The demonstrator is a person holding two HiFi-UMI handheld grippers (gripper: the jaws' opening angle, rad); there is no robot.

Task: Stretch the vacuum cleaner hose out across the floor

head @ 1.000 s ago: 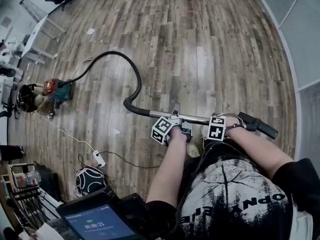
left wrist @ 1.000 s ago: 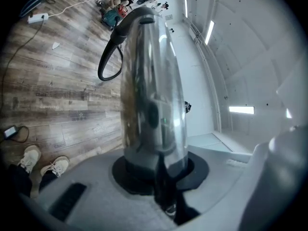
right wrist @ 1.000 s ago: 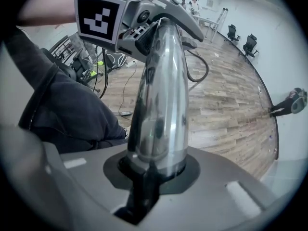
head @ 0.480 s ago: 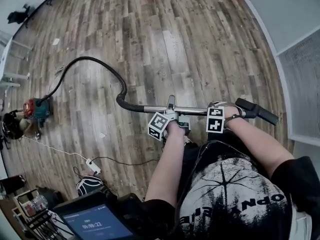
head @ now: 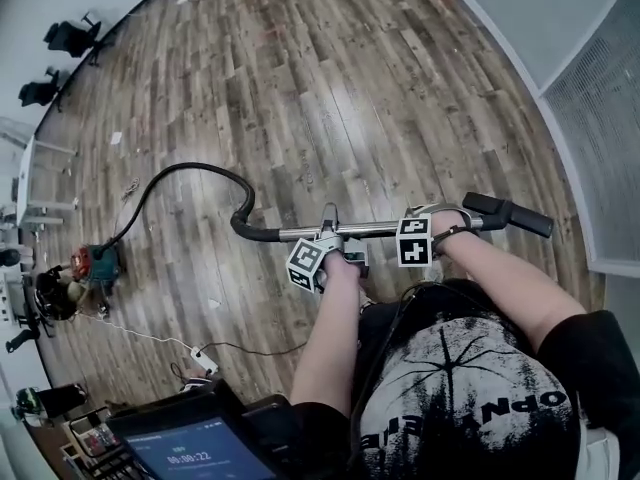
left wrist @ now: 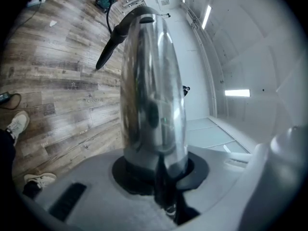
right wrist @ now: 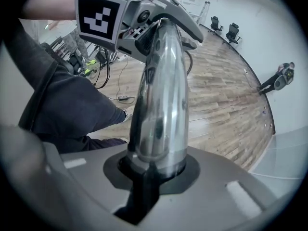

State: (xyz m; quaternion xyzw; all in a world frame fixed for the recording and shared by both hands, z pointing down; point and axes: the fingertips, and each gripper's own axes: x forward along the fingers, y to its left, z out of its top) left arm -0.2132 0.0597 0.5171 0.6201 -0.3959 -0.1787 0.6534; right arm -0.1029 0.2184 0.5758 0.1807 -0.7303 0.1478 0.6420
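In the head view a shiny metal wand [head: 375,229] is held level in front of the person. My left gripper [head: 335,248] is shut on its middle and my right gripper [head: 430,230] is shut on it nearer the black end piece [head: 510,215]. The black hose [head: 180,173] leaves the wand's left end, bends, and arcs down to the red and teal vacuum cleaner [head: 95,265] on the wood floor. In the left gripper view, the wand [left wrist: 151,90] rises from between the jaws of my left gripper [left wrist: 156,165]. The right gripper view likewise shows the wand [right wrist: 161,95] clamped in my right gripper [right wrist: 156,165].
A white power strip [head: 203,360] with cables lies on the floor at lower left. A tablet screen [head: 190,453] sits at the bottom edge. Office chairs [head: 70,38] stand at the far left wall. A glass wall [head: 590,118] runs along the right. A person [right wrist: 281,78] stands far off.
Both grippers have kept their hold on the wand. The view has swung, the vacuum cleaner now sits lower and farther left, and the hose's arc looks lower and longer.
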